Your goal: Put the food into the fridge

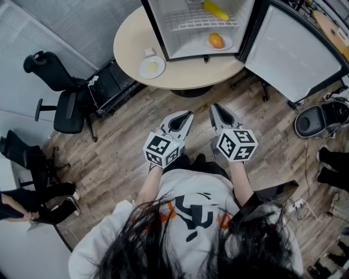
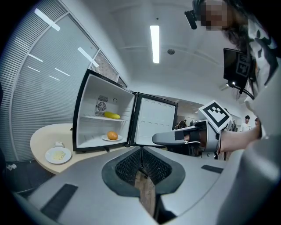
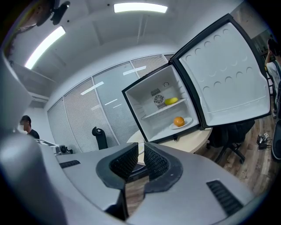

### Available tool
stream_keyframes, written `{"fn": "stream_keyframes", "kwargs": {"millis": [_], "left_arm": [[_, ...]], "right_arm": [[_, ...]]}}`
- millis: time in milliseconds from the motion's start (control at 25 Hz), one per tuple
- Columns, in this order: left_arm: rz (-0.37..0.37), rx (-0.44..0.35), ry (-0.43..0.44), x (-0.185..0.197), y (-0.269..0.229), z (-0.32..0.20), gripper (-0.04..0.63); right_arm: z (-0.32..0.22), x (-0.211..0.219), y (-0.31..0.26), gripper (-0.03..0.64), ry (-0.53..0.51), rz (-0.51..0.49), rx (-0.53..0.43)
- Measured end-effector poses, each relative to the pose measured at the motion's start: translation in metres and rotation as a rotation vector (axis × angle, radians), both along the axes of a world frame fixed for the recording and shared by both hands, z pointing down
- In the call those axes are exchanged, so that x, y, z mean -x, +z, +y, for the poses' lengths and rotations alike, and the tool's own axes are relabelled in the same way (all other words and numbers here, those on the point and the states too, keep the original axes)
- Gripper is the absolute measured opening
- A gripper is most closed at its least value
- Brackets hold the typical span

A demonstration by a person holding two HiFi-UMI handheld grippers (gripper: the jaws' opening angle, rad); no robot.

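A small fridge (image 1: 157,28) stands open on a round beige table (image 1: 185,76), its door (image 1: 294,49) swung out to the right. Inside, a yellow food item (image 1: 216,10) lies on the wire shelf and an orange (image 1: 216,40) rests on a plate on the fridge floor. On the table left of the fridge sits a white plate with pale food (image 1: 151,67) (image 2: 58,154), with a small white block (image 1: 149,53) behind it. My left gripper (image 1: 188,114) (image 2: 140,151) and right gripper (image 1: 214,108) (image 3: 140,151) hover side by side over the wooden floor, short of the table, both shut and holding nothing.
A black office chair (image 1: 62,98) stands left of the table, with a dark case (image 1: 112,82) beside it. A round black appliance (image 1: 322,120) sits on the floor under the open door. Seated people's legs (image 1: 32,201) show at the left edge, and shoes (image 1: 332,163) at the right.
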State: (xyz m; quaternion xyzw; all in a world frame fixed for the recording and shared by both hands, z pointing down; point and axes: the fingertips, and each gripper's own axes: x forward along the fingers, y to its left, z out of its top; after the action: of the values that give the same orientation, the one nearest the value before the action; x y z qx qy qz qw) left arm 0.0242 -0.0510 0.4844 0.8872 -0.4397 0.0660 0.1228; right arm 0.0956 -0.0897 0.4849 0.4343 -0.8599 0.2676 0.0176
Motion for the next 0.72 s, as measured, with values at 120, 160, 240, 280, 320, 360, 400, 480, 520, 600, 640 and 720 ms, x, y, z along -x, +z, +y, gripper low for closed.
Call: {"fn": "stream_keyframes", "kwargs": {"millis": [120,160,240,280,320,360,400,480,520,600,640,720], "left_arm": [[-0.001,-0.001,-0.002,-0.0005,-0.0001,0.0007,0.011],[-0.002,-0.001,-0.003,-0.0003,-0.0002,0.0009,0.011],[-0.002,-0.002,-0.006,0.0001,-0.0004,0.0009,0.011],[-0.002,-0.003,-0.007,0.0001,-0.0005,0.0008,0.011],[-0.002,-0.004,-0.008,0.0001,-0.0007,0.0006,0.011],[-0.003,-0.005,-0.009,0.0,-0.0009,0.0003,0.011],[-0.003,-0.006,-0.01,-0.0001,-0.0011,0.0,0.011],[-0.004,-0.008,-0.012,-0.0003,-0.0012,-0.0008,0.011],[-0.004,-0.008,-0.012,-0.0007,-0.0012,-0.001,0.011],[-0.005,-0.009,-0.013,-0.0018,-0.0011,-0.0006,0.011],[-0.006,-0.01,-0.014,-0.0024,-0.0011,-0.0002,0.011],[-0.007,-0.01,-0.014,-0.0033,-0.001,0.0001,0.011]], "right_arm": [[-0.0001,-0.0003,0.0002,0.052,-0.003,0.002,-0.001],[-0.0001,0.0001,0.0003,0.052,-0.005,0.003,-0.001],[-0.0003,0.0005,0.0009,0.052,-0.007,0.004,0.0],[-0.0005,0.0003,0.0015,0.052,-0.007,0.005,0.001],[-0.0007,-0.0001,0.0021,0.052,-0.006,0.006,0.003],[-0.001,-0.0007,0.0026,0.052,-0.005,0.007,0.005],[-0.0013,-0.0011,0.0031,0.052,-0.005,0.008,0.006],[-0.0023,-0.0021,0.0037,0.052,-0.005,0.009,0.006],[-0.0027,-0.0027,0.004,0.052,-0.005,0.01,0.006],[-0.0028,-0.0042,0.0043,0.052,-0.005,0.011,0.005],[-0.0026,-0.0048,0.0044,0.052,-0.005,0.012,0.005],[-0.0025,-0.0057,0.0045,0.052,-0.006,0.012,0.006]]}}
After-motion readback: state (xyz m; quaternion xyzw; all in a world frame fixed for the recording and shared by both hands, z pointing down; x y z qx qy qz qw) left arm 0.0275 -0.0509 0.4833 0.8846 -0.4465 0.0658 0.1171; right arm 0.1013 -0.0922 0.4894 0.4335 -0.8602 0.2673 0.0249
